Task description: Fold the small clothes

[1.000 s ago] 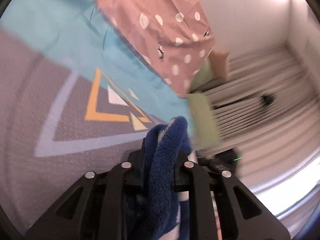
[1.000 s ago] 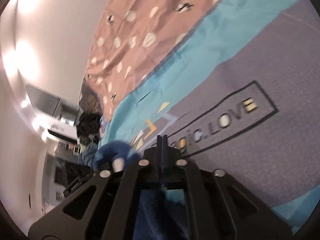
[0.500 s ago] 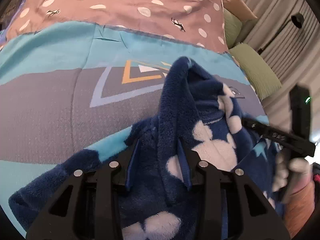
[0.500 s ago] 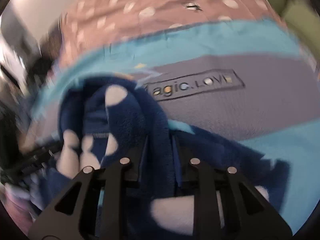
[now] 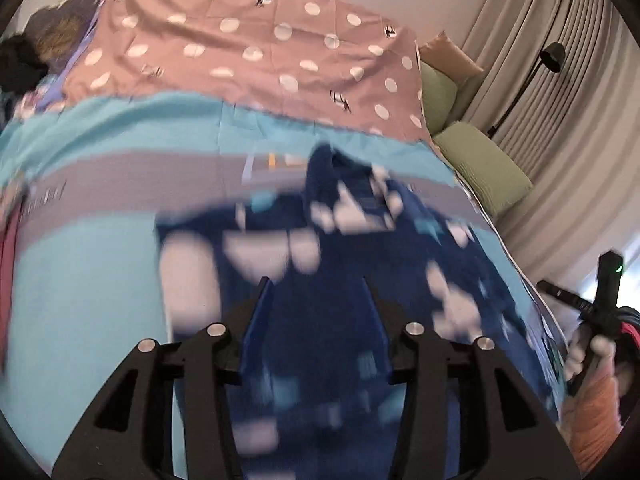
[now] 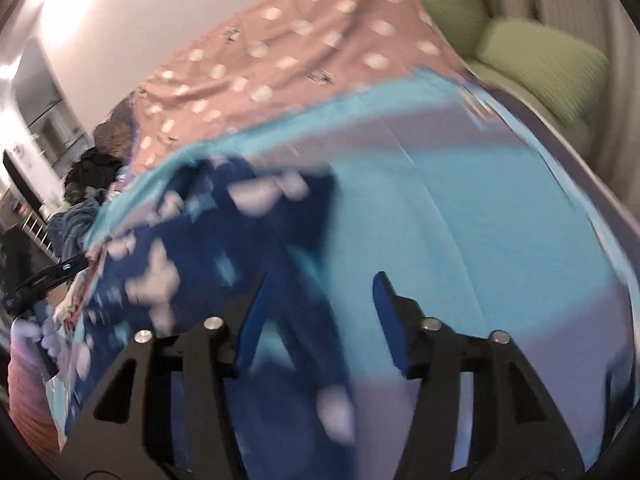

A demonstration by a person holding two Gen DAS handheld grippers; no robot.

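Bare turquoise-and-grey bedspread lies open to the right of the blotchy navy fleece garment. Beyond, the dotted pink sheet lies flat; green cushions crowd the far right edge.

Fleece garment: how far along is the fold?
Done: the navy fleece garment is spread out on the bed cover. In hand: nothing; the left tool and right tool are both open above it. Left: every fold; no neat crease shows, though blur hides detail.
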